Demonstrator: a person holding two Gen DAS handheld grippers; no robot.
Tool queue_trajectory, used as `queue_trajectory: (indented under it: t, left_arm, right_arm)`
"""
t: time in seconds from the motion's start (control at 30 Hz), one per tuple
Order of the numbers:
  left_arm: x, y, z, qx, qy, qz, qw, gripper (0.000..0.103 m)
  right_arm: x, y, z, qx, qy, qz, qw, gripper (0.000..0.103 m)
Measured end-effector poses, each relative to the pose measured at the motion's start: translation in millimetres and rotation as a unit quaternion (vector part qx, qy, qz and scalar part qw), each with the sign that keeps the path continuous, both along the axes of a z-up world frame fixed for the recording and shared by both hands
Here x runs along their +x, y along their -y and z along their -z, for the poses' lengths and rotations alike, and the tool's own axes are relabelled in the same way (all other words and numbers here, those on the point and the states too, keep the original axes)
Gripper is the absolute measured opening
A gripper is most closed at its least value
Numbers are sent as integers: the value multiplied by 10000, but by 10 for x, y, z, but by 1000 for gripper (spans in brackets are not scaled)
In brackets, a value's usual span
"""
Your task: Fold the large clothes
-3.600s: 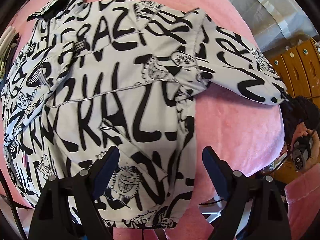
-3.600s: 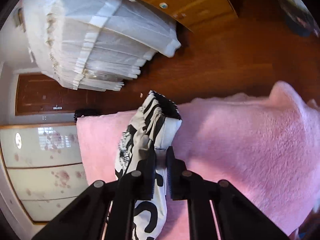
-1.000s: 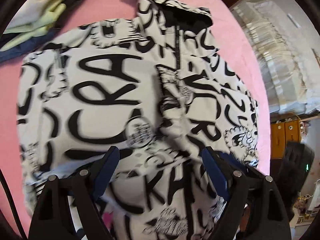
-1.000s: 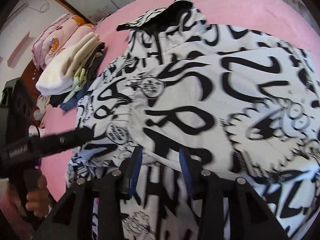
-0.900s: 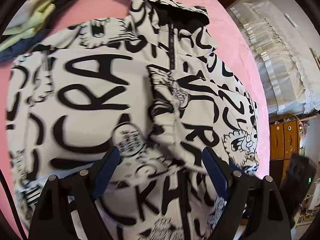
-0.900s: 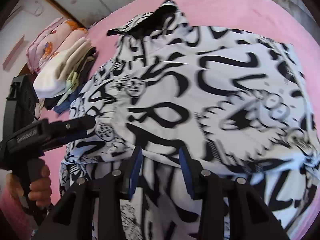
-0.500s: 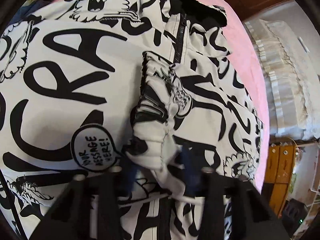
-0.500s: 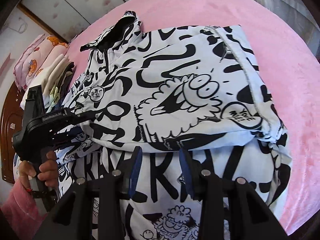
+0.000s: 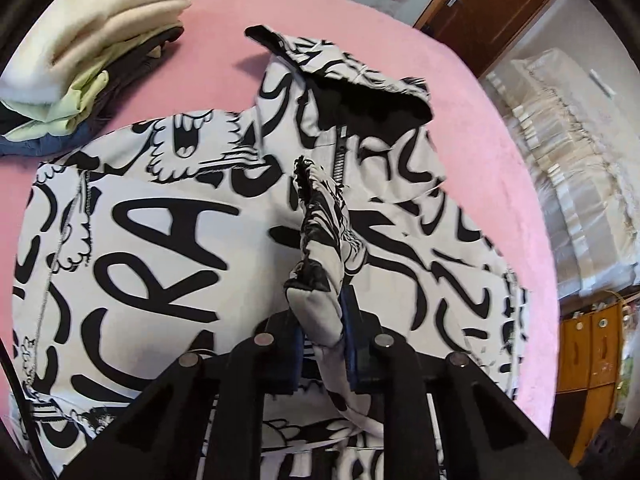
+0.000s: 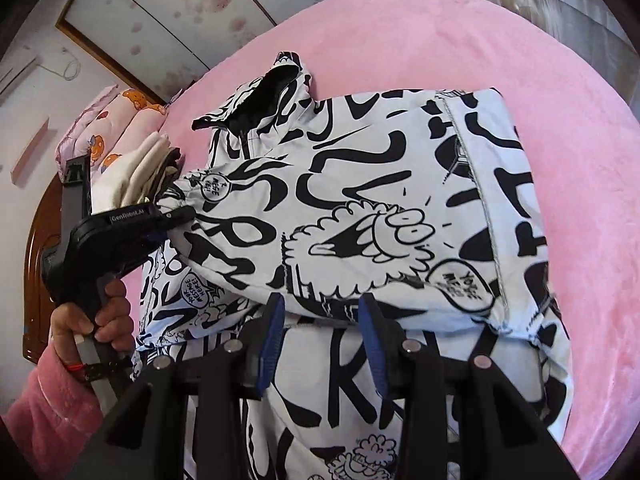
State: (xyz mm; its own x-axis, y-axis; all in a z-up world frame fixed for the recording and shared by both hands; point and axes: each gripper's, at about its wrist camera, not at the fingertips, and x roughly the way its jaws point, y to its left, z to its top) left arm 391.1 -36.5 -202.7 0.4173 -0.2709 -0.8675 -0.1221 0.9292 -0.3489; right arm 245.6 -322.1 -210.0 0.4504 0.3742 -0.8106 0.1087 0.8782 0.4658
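Note:
A white jacket with black graffiti lettering [image 9: 160, 232] lies on the pink bed [image 9: 224, 12], collar with black lining [image 9: 360, 108] at the far end. It also shows in the right wrist view [image 10: 360, 184]. My left gripper [image 9: 322, 344] is shut on the cuff of a sleeve [image 9: 320, 240] and holds it above the jacket's middle. It also shows in the right wrist view [image 10: 176, 216], at the left, held by a hand. My right gripper [image 10: 320, 340] is open over the edge of the folded sleeve, holding nothing.
A stack of folded clothes [image 9: 84, 68] lies on the bed at the far left, with a pink patterned quilt [image 10: 108, 120] behind it. White curtains [image 9: 580, 160], a wooden door [image 9: 492, 4] and wooden drawers [image 9: 588, 360] stand beyond the bed's right side.
My left gripper has closed on the sleeve cuff and lifted it. My right gripper has drawn back to the folded sleeve's near edge and stays open.

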Motion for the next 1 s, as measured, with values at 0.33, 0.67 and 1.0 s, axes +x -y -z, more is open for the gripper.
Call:
queue_trajectory:
  t: [0.33, 0.67, 1.0]
  left_arm:
    - [-92, -190, 346, 182, -448, -198, 9986, 15]
    - [-143, -172, 500, 305, -550, -424, 9971, 15]
    - [-181, -21, 435, 608, -514, -190, 9966, 18]
  right_arm:
    - [489, -613, 428, 286, -373, -876, 9950, 9]
    - [436, -506, 778, -77, -802, -834, 9933, 0]
    - [21, 622, 729, -824, -983, 246, 9914, 0]
